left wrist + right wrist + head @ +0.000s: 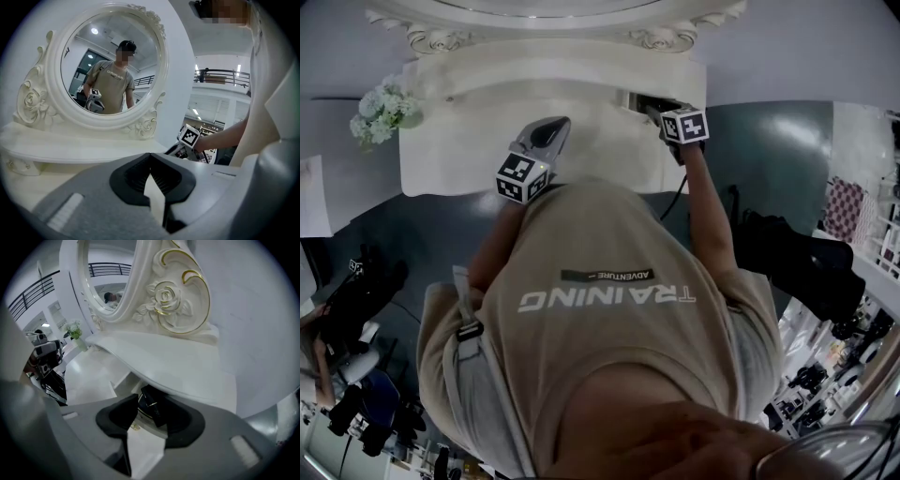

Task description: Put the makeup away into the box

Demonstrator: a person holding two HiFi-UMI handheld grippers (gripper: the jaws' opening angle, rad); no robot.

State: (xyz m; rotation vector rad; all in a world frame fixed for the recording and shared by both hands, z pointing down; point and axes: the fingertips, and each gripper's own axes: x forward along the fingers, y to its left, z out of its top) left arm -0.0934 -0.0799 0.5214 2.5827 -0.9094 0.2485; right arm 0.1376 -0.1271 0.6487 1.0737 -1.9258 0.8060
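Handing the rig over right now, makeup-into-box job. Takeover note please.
Left gripper: shut, empty, held above the vanity table, away from the work.
Right gripper: open, pointing down into the white box under the vanity shelf. A black makeup case lies between its jaws and the pads are not pressing on it.
Done: that case appears to lie inside the box.
Left: back the right gripper out. No other makeup shows in any view, so check the table top before calling it finished.
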